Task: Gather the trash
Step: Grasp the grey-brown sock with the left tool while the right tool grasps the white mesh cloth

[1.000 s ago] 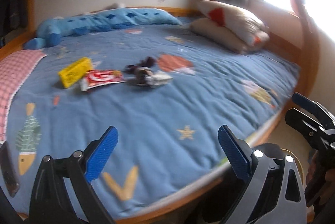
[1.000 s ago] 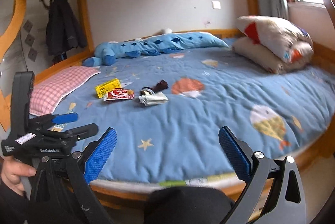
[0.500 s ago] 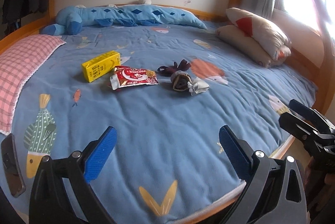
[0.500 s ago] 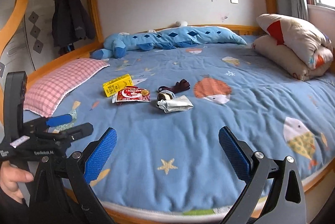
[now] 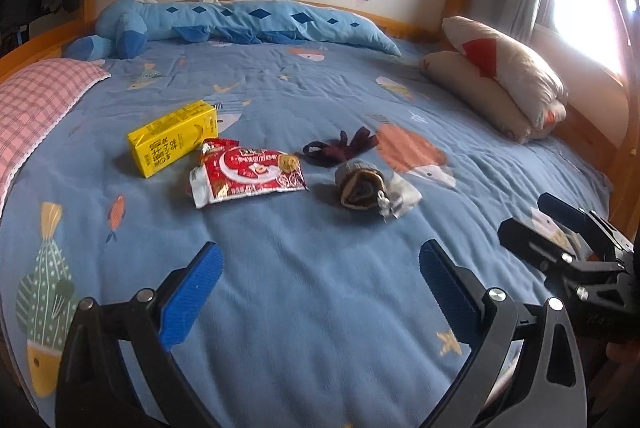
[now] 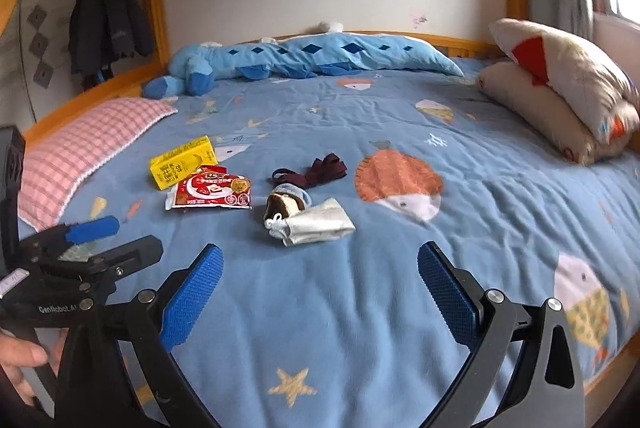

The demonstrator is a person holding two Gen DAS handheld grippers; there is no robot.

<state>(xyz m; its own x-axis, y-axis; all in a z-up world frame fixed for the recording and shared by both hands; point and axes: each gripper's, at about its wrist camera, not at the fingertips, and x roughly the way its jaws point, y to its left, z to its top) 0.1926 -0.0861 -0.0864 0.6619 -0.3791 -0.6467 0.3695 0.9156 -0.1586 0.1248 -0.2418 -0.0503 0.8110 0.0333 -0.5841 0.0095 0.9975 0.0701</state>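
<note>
**Both grippers spread wide above the bedspread, litter ahead**

The left gripper (image 5: 320, 280) hangs over the blue bedspread (image 5: 304, 308), jaws spread and empty; the right gripper (image 6: 319, 278) is likewise released. Just ahead of the right gripper lies a silver wrapper (image 6: 316, 224) touching a rolled sock (image 6: 288, 201). Ahead-left rests a red snack packet (image 5: 248, 175), with a yellow carton (image 5: 174, 137) just beyond. A dark ribbon (image 5: 344, 145) lies farther ahead.

"GenRobot.AI", seemingly, on left claw (image 6: 114, 242)
</note>
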